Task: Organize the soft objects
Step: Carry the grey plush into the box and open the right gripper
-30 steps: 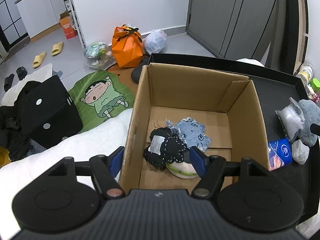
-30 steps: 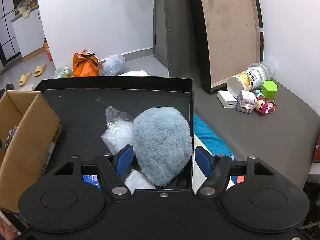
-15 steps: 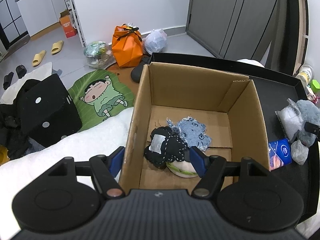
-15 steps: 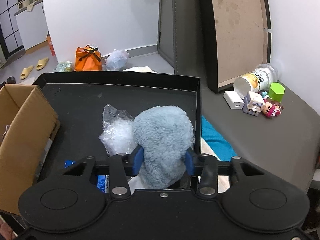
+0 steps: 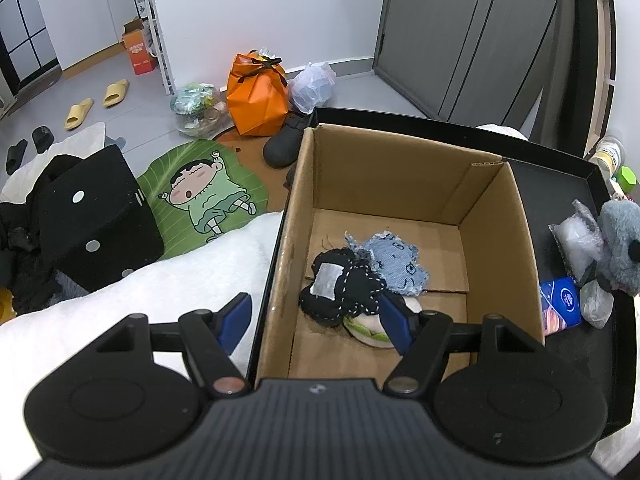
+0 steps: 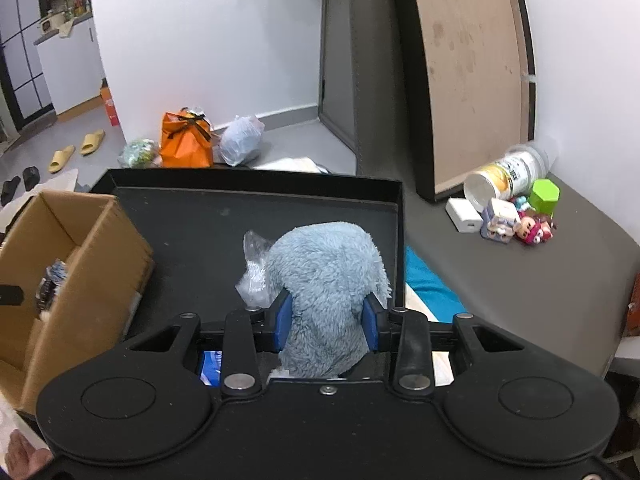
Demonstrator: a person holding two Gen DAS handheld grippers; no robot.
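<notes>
The blue-grey plush toy [image 6: 328,280] sits at the centre of the right wrist frame, over the black tray [image 6: 256,178], pinched at both sides by the right tongs [image 6: 326,322], whose jaws have just been closing onto its fur. A crinkled clear bag [image 6: 254,280] lies just left of it. At the left edge stands the cardboard box [image 5: 404,172]; inside it lie a black stitched piece [image 5: 340,288] and a denim patch [image 5: 394,266]. The left tongs [image 5: 316,318] hang spread over the box's near wall, grasping nothing.
</notes>
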